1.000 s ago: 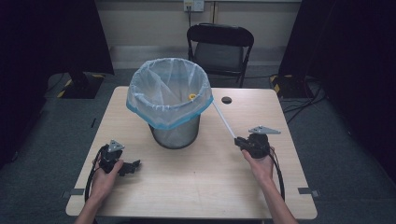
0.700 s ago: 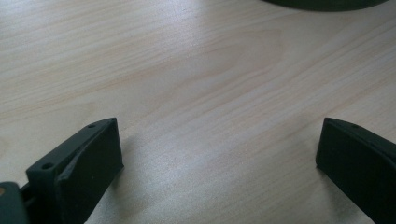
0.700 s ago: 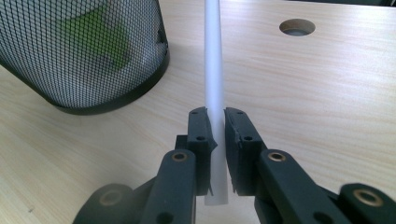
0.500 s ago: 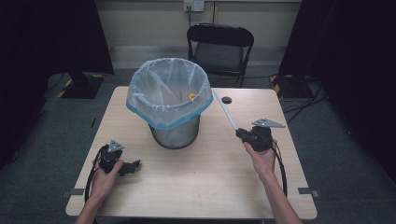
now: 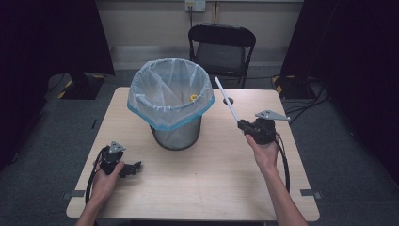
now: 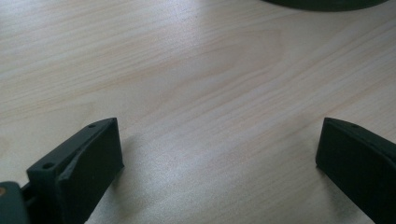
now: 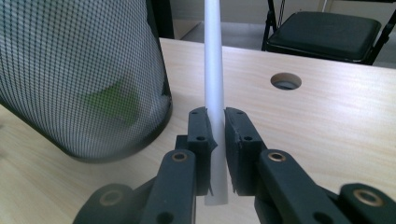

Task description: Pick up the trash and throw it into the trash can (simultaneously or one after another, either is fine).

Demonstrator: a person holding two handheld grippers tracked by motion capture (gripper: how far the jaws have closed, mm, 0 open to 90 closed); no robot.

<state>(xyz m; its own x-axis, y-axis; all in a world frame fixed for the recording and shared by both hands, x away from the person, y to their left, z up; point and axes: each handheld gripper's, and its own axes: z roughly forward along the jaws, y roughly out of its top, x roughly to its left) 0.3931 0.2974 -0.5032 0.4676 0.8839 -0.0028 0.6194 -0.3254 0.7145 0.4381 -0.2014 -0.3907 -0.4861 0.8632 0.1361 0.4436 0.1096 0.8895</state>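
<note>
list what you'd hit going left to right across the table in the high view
left claw lying on the table → mesh waste bin with its blue-edged liner → white tube slanting up toward the bin → right claw shut on the tube's lower end

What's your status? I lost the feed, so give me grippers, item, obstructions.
Right gripper shut on white tube, raised beside the lined mesh bin. Left gripper open, empty, low over table. Nothing between tube and bin.

White tube (image 5: 227, 101), slanted, raised beside bin (image 5: 176, 136)
</note>
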